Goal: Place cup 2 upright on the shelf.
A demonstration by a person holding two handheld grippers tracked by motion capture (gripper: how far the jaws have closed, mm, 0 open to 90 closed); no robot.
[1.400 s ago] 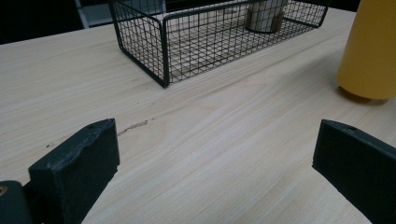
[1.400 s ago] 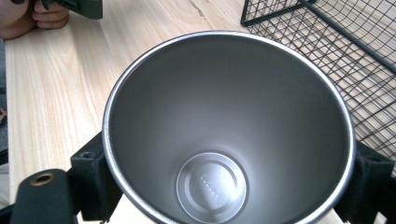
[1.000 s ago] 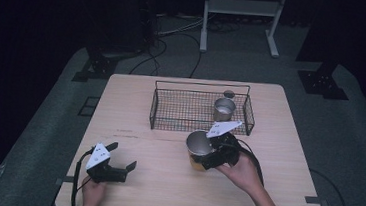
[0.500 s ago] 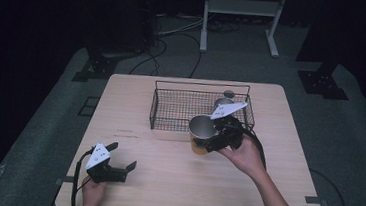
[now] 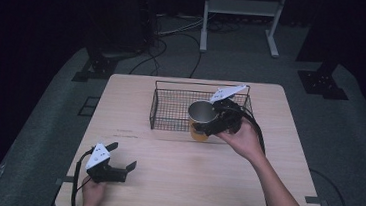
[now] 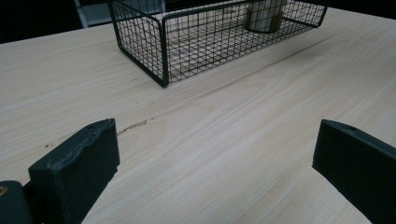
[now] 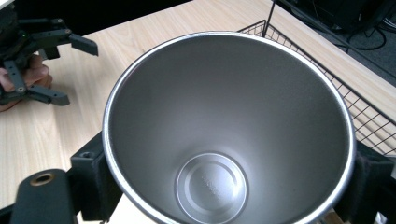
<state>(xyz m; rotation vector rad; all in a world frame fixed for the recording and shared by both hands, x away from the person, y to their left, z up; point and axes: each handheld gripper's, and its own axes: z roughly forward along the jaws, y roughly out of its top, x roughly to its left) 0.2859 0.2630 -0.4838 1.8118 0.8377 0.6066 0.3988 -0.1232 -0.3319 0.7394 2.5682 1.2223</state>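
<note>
My right gripper (image 5: 208,121) is shut on a steel cup (image 5: 201,113) with a yellow lower part, which it holds in the air over the front wall of the black wire basket (image 5: 170,113). In the right gripper view the cup's empty inside (image 7: 219,140) sits between the two black fingers (image 7: 91,184). My left gripper (image 5: 118,163) rests open on the table near the front left corner, with only bare wood between its fingers (image 6: 77,168). It also shows far off in the right gripper view as the left gripper (image 7: 46,63). A second metal cup (image 6: 264,14) stands inside the basket.
The wooden table (image 5: 189,184) stands over a dark floor with cables (image 5: 176,37) and a white stand (image 5: 238,17) behind it. The basket (image 6: 159,51) lies on the far half of the table, ahead of my left gripper.
My right gripper has carried the cup up and away from me, from the table's middle to the basket's front wall. The left gripper has stayed where it was.
</note>
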